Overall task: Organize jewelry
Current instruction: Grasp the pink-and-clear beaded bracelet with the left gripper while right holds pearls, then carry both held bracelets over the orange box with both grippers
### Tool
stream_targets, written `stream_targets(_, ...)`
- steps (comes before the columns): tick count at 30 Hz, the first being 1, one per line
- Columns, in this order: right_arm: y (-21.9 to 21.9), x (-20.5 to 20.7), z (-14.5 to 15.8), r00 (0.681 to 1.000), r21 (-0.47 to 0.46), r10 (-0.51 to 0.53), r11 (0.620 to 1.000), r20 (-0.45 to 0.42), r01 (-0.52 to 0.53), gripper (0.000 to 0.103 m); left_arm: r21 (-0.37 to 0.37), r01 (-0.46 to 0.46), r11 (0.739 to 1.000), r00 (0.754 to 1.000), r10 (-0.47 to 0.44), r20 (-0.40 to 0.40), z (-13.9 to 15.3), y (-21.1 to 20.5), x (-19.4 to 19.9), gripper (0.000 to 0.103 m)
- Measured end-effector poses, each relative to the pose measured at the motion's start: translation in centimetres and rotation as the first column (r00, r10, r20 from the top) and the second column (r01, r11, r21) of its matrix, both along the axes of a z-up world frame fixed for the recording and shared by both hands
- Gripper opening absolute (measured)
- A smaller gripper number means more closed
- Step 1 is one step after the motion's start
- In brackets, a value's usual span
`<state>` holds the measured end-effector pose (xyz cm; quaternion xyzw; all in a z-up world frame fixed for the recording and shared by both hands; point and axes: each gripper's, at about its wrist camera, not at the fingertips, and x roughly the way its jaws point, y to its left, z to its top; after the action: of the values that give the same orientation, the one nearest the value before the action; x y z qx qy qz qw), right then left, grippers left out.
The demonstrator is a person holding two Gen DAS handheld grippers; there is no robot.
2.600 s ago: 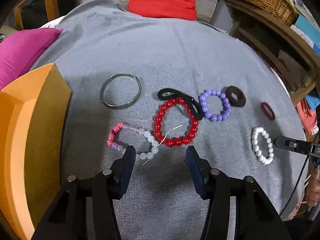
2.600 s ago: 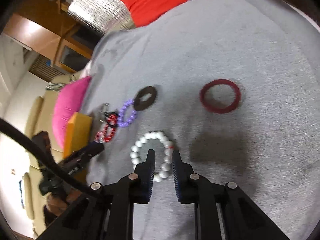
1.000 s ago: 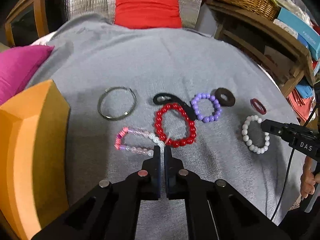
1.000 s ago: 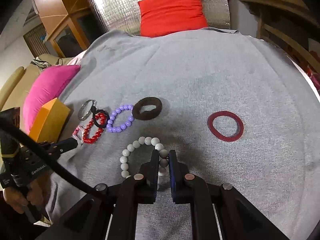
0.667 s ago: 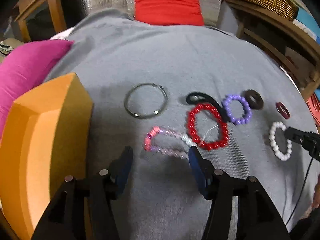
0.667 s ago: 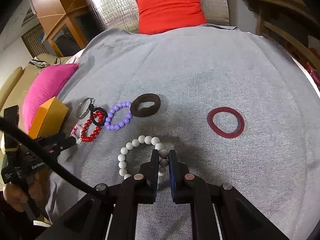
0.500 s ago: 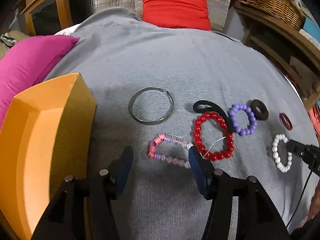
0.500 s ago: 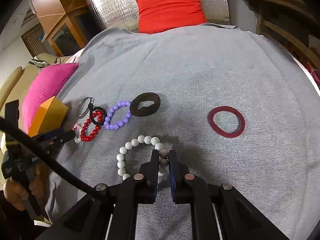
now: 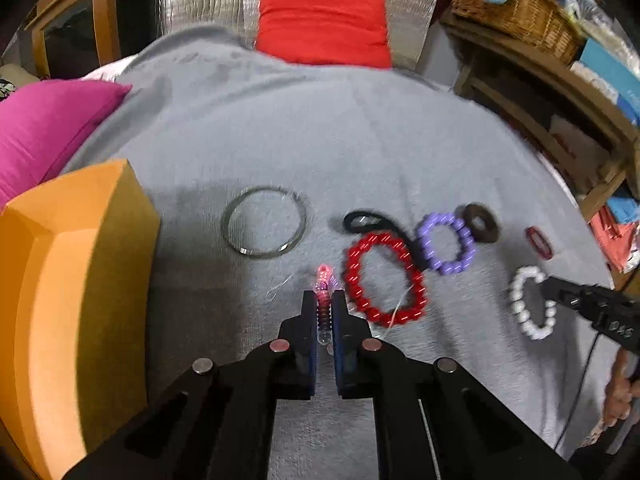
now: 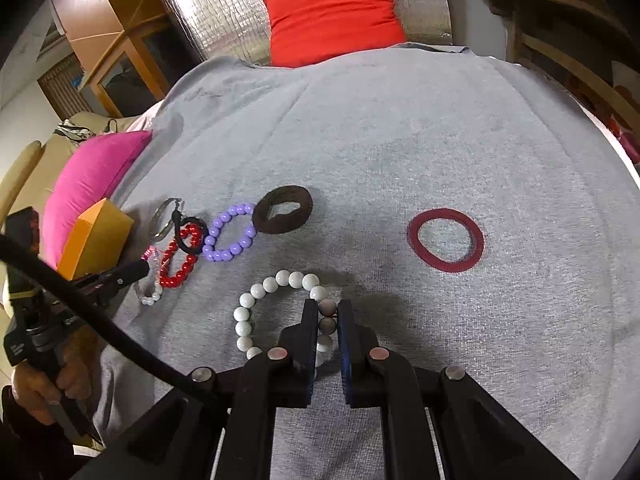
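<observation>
1. Between your left gripper's (image 9: 323, 304) jaws sat the pink-and-clear bracelet (image 9: 322, 280), pinched narrow on its beads, its far end reaching ahead of the tips over the grey cloth (image 9: 320, 140).
2. Your right gripper (image 10: 324, 312) had its jaws narrowed onto the white bead bracelet (image 10: 256, 292), which lay flat on the cloth near the maroon ring (image 10: 446, 239).
3. You did well to grip across the beads rather than the thin thread; a firm squeeze was probably needed, since round beads roll out easily.
4. You likely wanted the orange box (image 9: 76, 264), just left of your left gripper, as the drop spot; a lift clear of the cloth would have spared a snag.
5. You should have minded the red bracelet (image 9: 382, 280) close beside the left tips, whose loose thread could be dragged along.
</observation>
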<state>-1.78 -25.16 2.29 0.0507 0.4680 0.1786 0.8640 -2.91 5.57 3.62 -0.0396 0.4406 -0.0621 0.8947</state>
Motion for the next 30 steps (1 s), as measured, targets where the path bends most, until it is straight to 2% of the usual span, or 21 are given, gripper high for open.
stream_targets(10,0.5,-0.9,1.5,0.998,0.063,0.016,0.998,0.063,-0.020,0.011,-0.034,0.060,0.998,0.991,-0.056,0.125,4.1,-1.2,-3.1,0.007)
stream_targets(19,2.8,-2.5,3.5,0.992,0.106,0.051,0.992,0.120,-0.063,0.011,-0.113,0.067,0.991,0.972,-0.040,0.229,8.6,1.2,-7.2,0.007)
stream_targets(24,4.4,-4.1,5.8,0.982,0.146,0.084,0.983,0.169,-0.110,0.011,-0.127,0.030,0.991,0.960,0.007,0.279,11.5,2.9,-9.5,0.007)
stream_targets(30,7.9,-5.8,8.4,0.964,0.223,0.134,0.957,0.229,-0.187,0.011,-0.144,-0.105,0.984,0.943,0.144,0.299,13.3,7.1,-11.7,0.007)
